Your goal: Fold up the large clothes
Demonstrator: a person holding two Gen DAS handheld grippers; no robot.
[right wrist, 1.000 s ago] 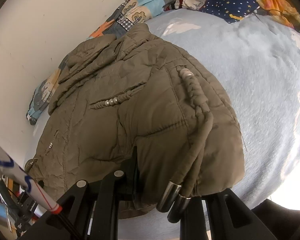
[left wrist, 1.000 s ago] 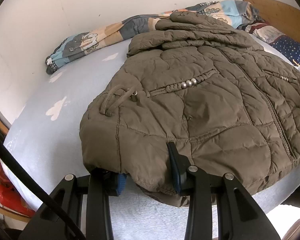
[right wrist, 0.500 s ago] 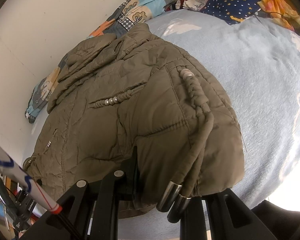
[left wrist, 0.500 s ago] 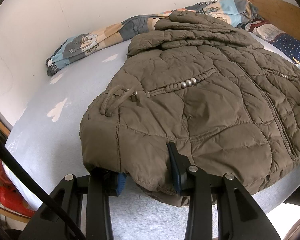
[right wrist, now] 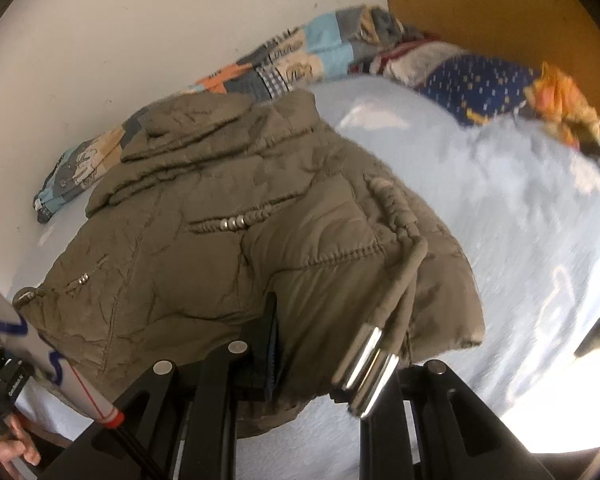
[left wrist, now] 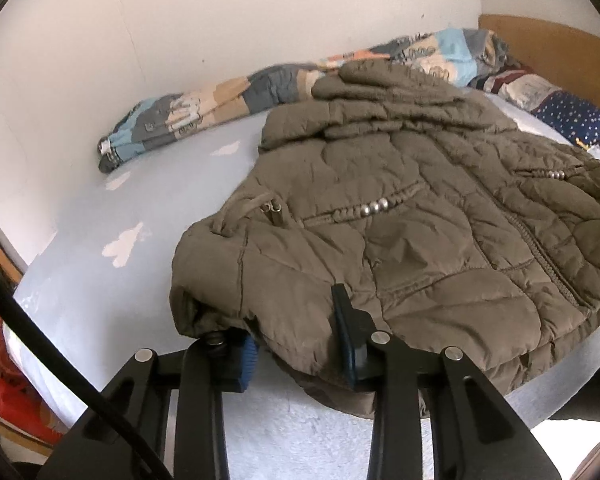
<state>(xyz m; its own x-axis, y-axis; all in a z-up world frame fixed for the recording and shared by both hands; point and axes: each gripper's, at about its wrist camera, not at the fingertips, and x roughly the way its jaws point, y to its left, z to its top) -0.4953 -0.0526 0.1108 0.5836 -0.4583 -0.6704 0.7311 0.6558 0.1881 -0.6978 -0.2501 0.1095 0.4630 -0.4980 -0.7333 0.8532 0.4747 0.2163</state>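
The olive quilted jacket [left wrist: 400, 240] is spread front-up on the pale blue bed sheet [left wrist: 112, 292], its hood towards the patchwork blanket [left wrist: 228, 108]. At the jacket's left hem corner, the left gripper [left wrist: 296, 344] is clamped on the padding, its jaws having just been closing. At the right hem corner, beside the metal-tipped drawcord [right wrist: 380, 316], the right gripper [right wrist: 320, 368] is pinched on the hem. Both corners should be raised together and level, then carried towards the hood
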